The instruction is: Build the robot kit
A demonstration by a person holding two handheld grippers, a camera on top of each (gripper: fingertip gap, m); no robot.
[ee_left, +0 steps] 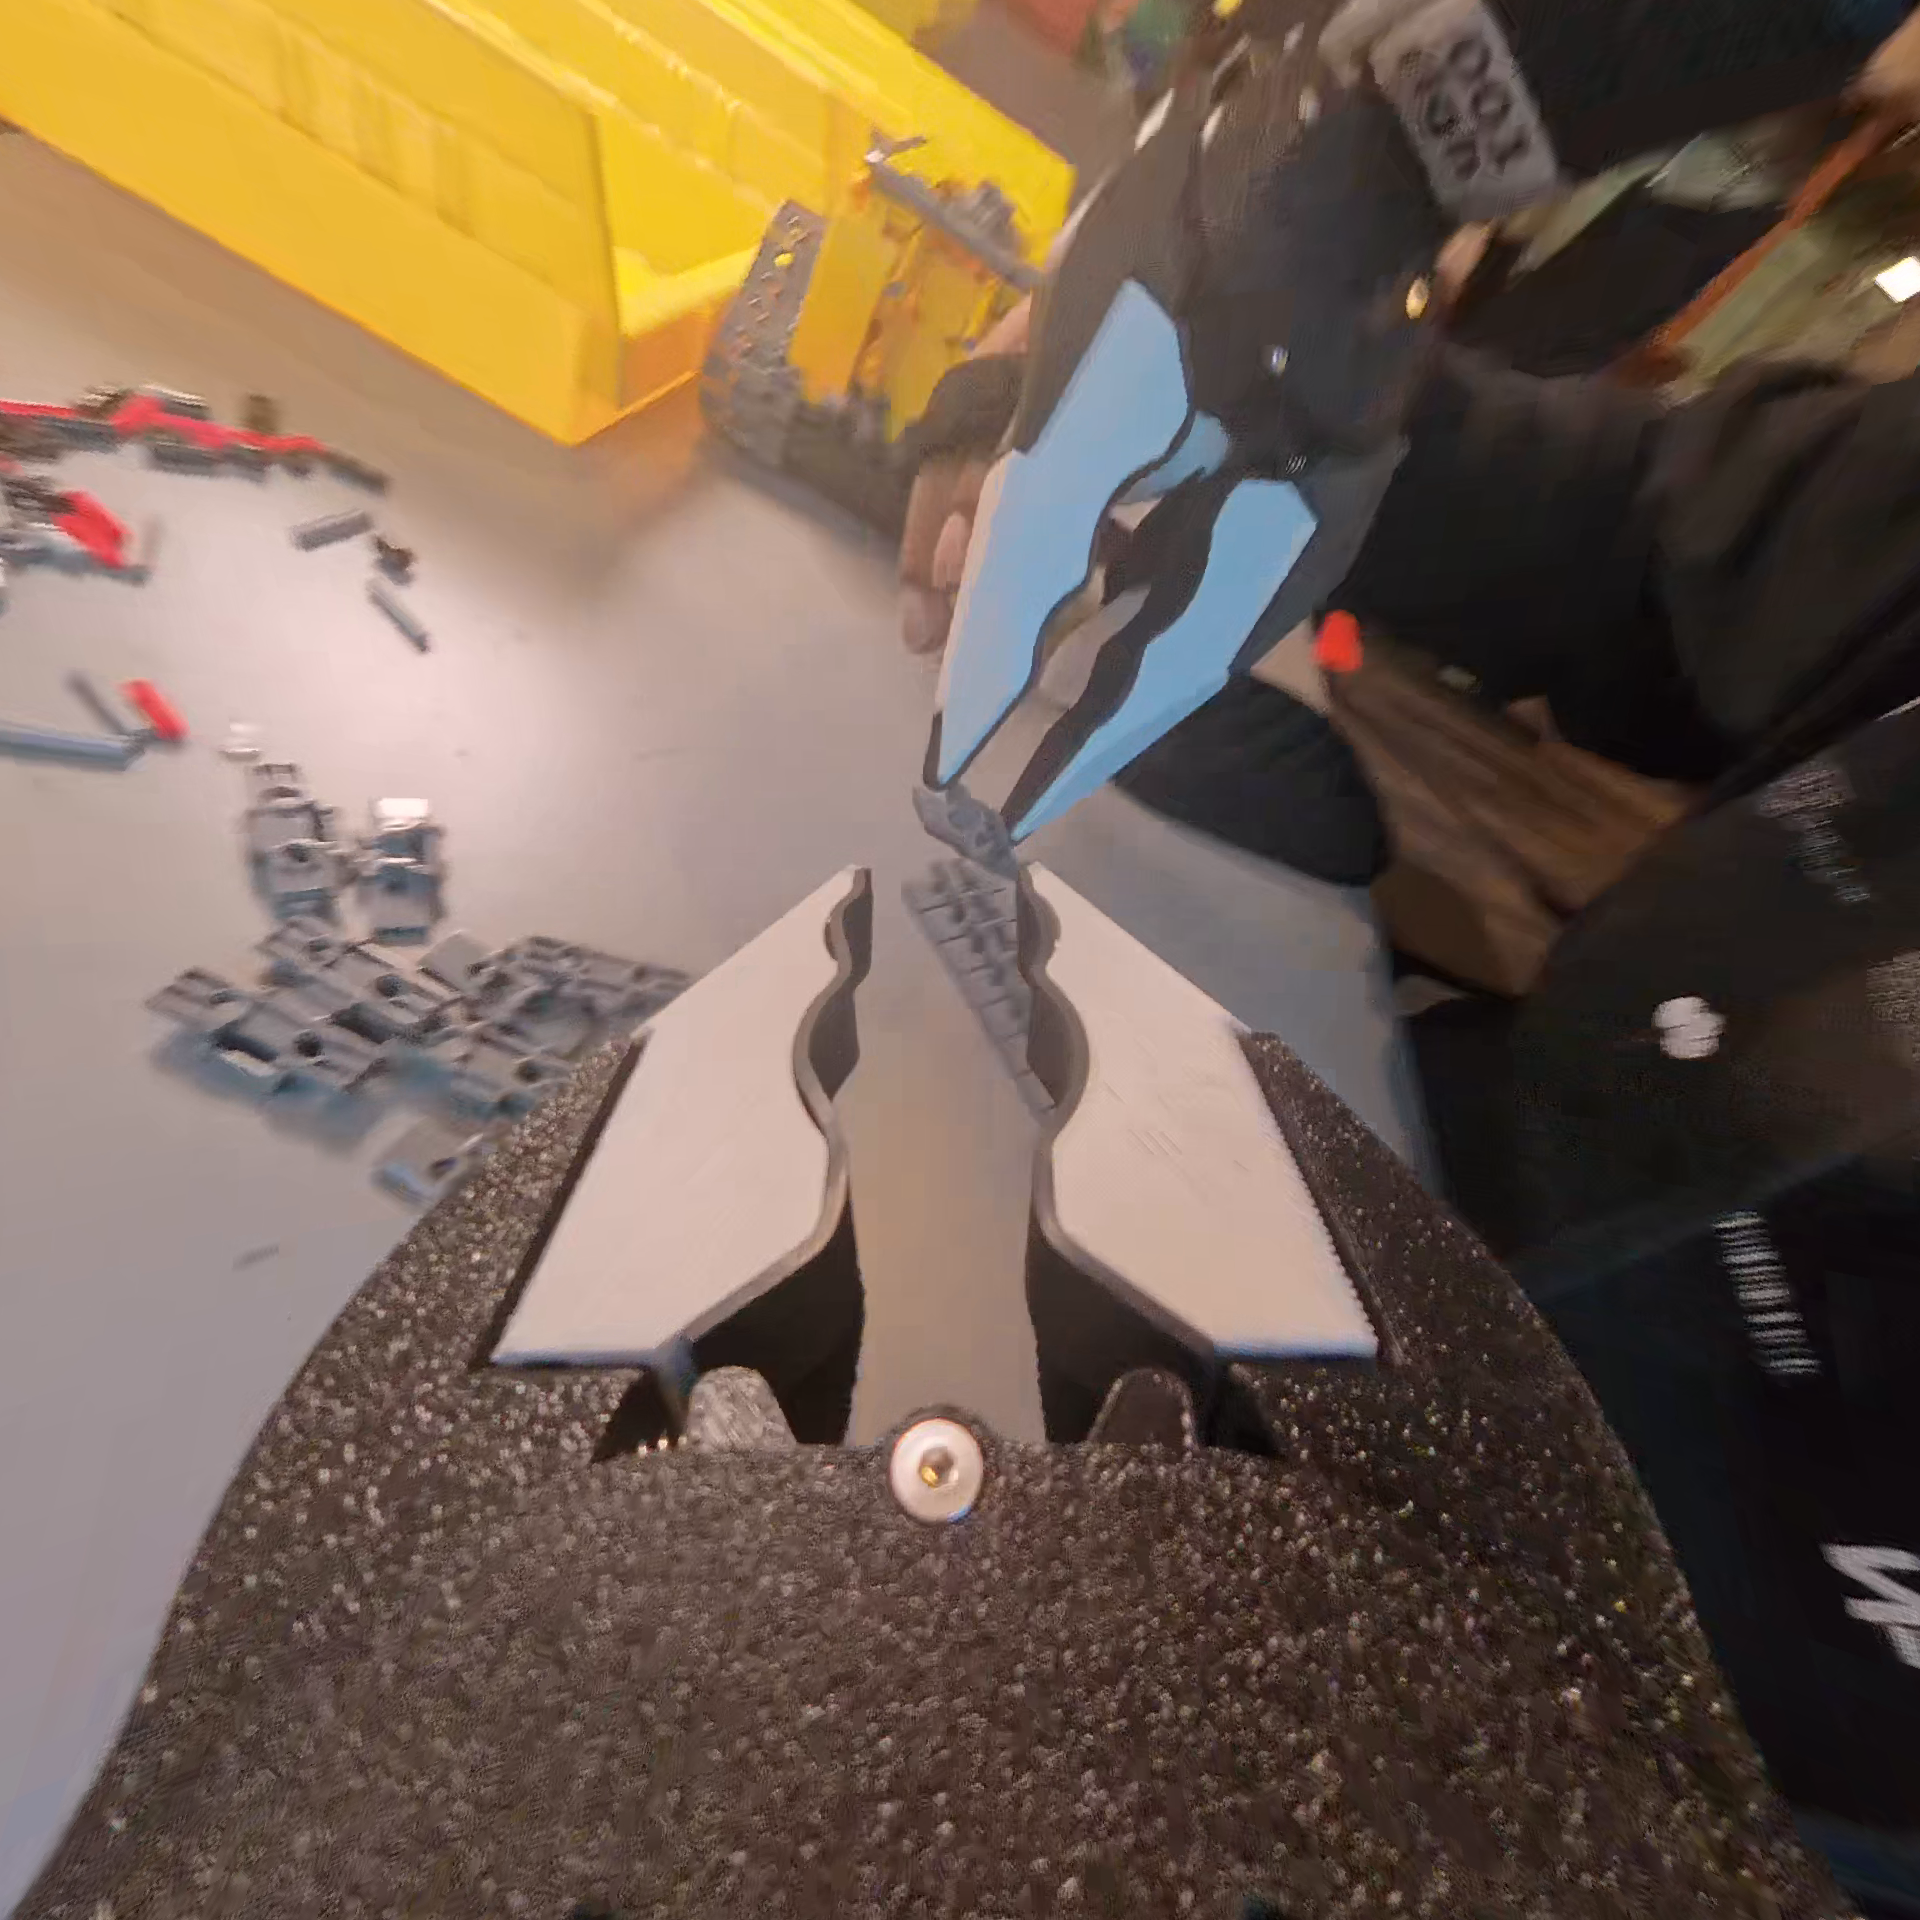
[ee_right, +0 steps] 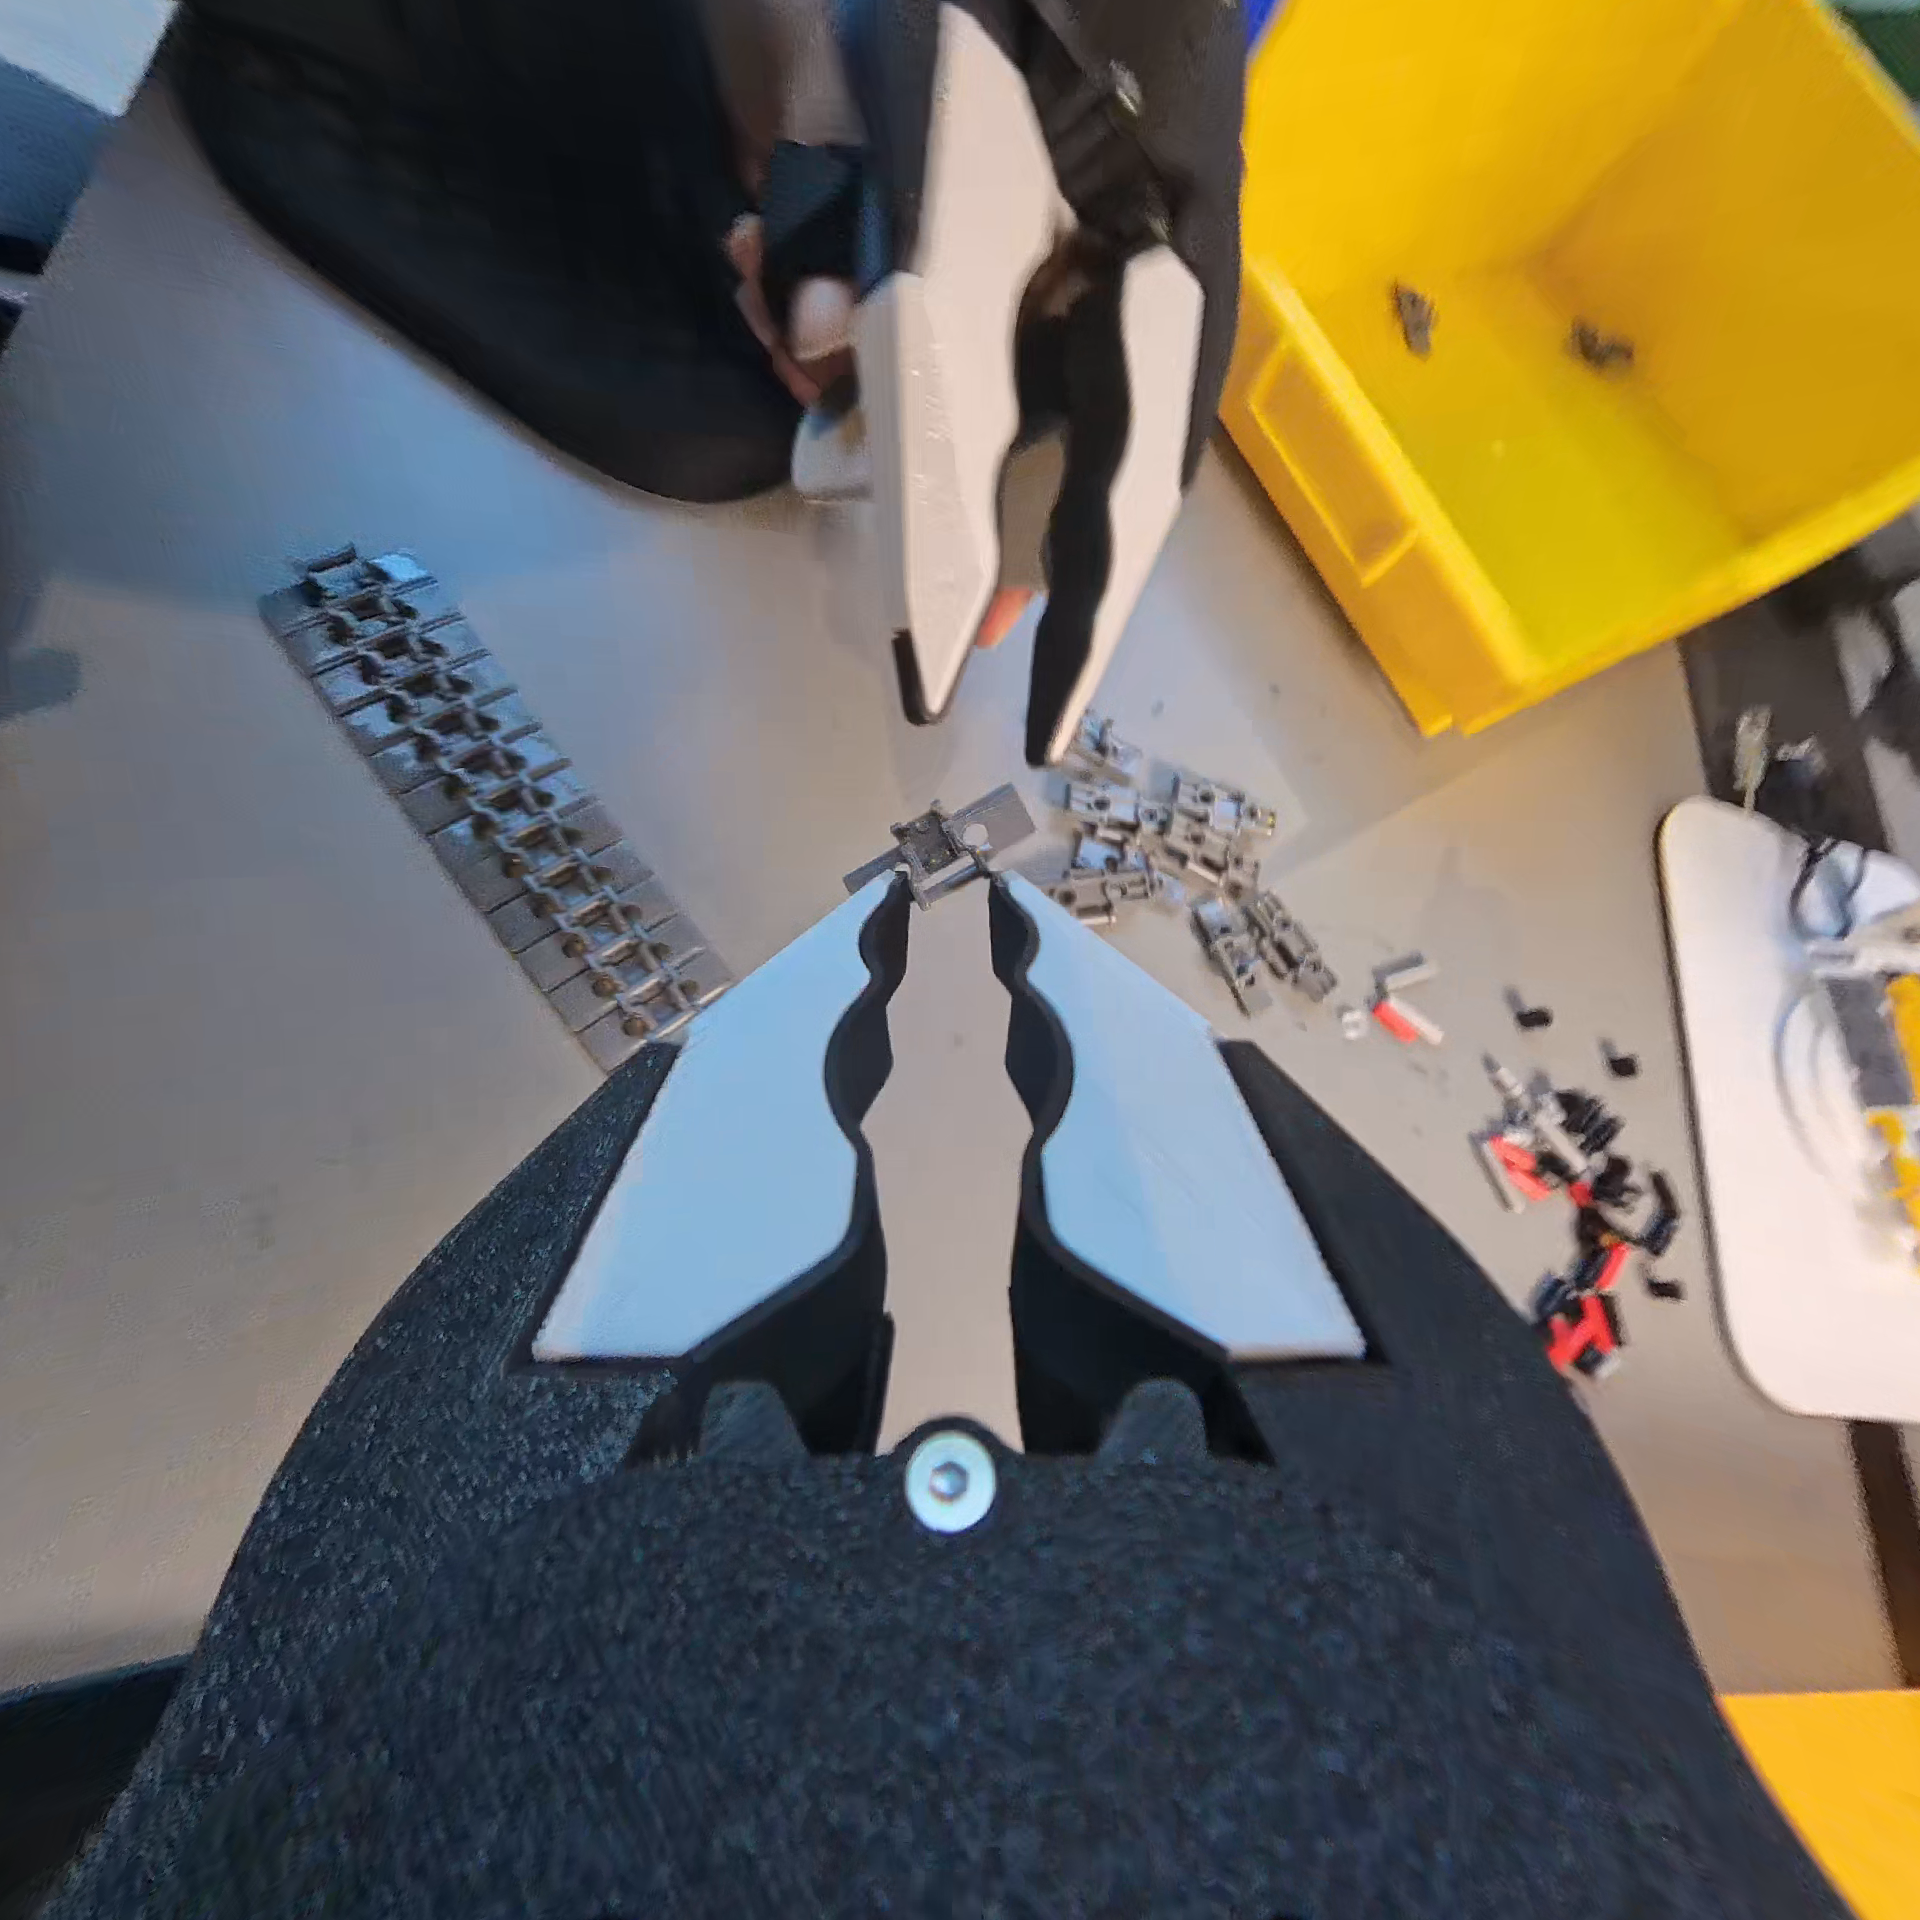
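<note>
My right gripper [ee_right: 943, 881] is shut on a small grey track link [ee_right: 940, 847], pinched at the fingertips and held above the grey table [ee_right: 260, 1195]. In the left wrist view it [ee_left: 977, 805] comes in from the upper right with the link [ee_left: 961, 831] at its tips. My left gripper [ee_left: 945, 878] is open and empty, just in front of that link. It also shows in the right wrist view [ee_right: 982, 727], fingers apart. A long assembled grey track strip [ee_right: 488, 810] lies flat on the table, and part of it shows between my left fingers [ee_left: 971, 966].
A pile of loose grey links [ee_right: 1174, 862] [ee_left: 395, 997] lies beside the grippers. Red and black small parts [ee_right: 1569, 1195] [ee_left: 104, 447] lie farther out. A yellow bin [ee_right: 1558, 364] [ee_left: 416, 208] stands behind. A white tray [ee_right: 1714, 1195] sits at the right edge. The grippers are tip to tip, or close to it.
</note>
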